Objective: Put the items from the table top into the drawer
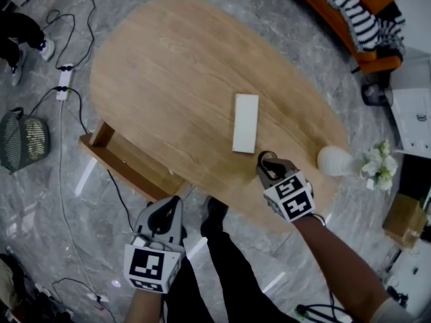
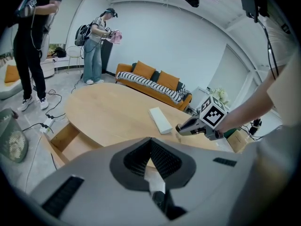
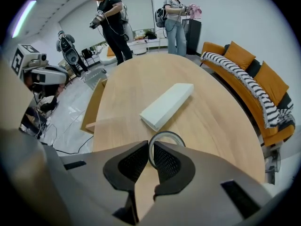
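Right gripper [image 3: 150,146] fingers clamp ring [image 3: 166,133] (lower half hidden) | left gripper [image 2: 150,140] fingers closed, empty

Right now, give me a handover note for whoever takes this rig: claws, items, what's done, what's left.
Left claw: shut, empty, near the open drawer.
Right claw: shut on the wall of the ring, at the near edge of the table.
White box: flat on the table, untouched.
Done: drawer open, ring gripped; the drawer looks empty.
Left: ring into the drawer, then the box.
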The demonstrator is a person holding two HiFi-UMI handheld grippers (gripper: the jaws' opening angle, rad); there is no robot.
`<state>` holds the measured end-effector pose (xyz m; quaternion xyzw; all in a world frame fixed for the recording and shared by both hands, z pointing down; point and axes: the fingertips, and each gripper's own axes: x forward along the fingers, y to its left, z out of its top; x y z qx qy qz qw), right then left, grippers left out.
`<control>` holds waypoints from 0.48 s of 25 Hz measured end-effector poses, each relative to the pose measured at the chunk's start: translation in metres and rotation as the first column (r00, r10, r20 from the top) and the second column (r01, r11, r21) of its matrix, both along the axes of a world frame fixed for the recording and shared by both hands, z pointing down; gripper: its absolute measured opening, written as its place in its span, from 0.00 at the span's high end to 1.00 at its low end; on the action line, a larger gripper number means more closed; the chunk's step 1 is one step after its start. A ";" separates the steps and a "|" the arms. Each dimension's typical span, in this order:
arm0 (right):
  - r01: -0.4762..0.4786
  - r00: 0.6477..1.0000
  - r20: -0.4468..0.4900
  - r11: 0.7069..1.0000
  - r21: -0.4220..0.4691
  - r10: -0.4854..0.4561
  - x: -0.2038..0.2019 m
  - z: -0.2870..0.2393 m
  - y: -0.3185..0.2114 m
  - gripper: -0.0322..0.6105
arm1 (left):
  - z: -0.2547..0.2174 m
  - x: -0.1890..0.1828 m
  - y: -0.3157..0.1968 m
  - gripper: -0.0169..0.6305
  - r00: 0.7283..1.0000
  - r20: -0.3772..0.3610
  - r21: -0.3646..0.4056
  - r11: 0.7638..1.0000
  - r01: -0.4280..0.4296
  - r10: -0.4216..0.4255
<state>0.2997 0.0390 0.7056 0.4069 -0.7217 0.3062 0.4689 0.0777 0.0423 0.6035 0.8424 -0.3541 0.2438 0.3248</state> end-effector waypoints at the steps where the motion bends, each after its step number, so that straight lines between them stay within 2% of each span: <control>1: -0.005 1.000 0.005 1.000 0.004 0.005 -0.002 -0.001 -0.002 0.86 | -0.002 -0.002 -0.001 0.97 1.000 0.000 0.004 1.000 0.005 -0.005; 12: -0.009 0.999 0.043 1.000 0.015 0.008 -0.042 -0.020 -0.002 0.86 | -0.005 -0.040 0.007 0.97 0.999 0.029 0.012 0.999 0.034 -0.034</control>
